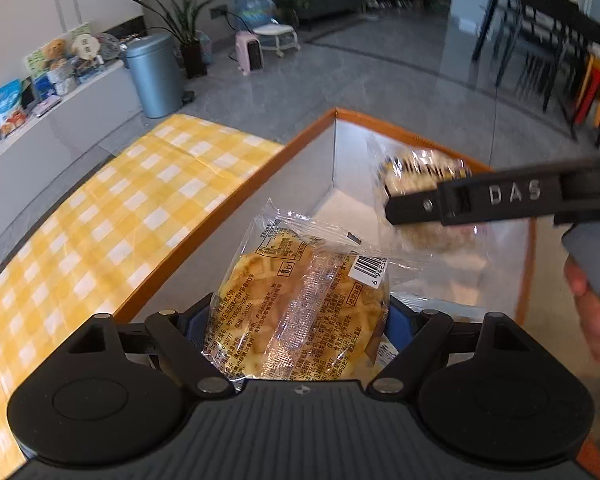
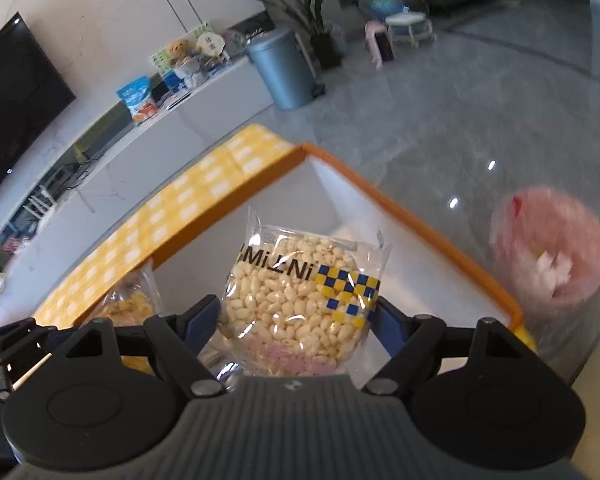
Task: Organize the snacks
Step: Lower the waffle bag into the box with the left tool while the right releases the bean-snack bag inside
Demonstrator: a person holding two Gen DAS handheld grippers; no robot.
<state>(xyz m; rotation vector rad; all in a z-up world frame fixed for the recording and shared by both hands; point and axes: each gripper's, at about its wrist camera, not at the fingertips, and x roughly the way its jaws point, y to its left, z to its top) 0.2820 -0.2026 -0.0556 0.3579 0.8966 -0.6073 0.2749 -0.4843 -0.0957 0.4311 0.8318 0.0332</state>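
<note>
- Left hand-held gripper [image 1: 298, 320] clamped on waffle pack [image 1: 300, 312]; pack sticks fwd from between its fingers, held above the box [image 1: 236, 196], near its closer end.
- Right hand-held gripper [image 2: 296, 316] clamped on puffed-rice pack [image 2: 300, 300], also over the box, further in; seen from left cam it's fwd and to the right of the left gripper.
- Box: orange rim, pale inside, sits just right of the checked cloth [image 1: 112, 216] on the table. Floor of box ahead of both grippers looks mostly bare; something flat lies below the waffle, can't tell what.
- Step, my guess: dropping both packs into the box.
- To do it well: lower each pack till it's near the box floor before letting go, so it lands flat, not on edge.
- Keep packs side by side, not stacked – waffle toward the cloth-side wall, rice pack toward the far right wall.
- Grippers are close to each other; stagger the releases, right one first prob, then pull it back so arms don't clash.
- Wrappers are slick + crinkly; may cling to a pad on release, so open wide and lift straight up.
- Pink bin [image 2: 548, 244] beyond the box, right of the right gripper – keep clear.
</note>
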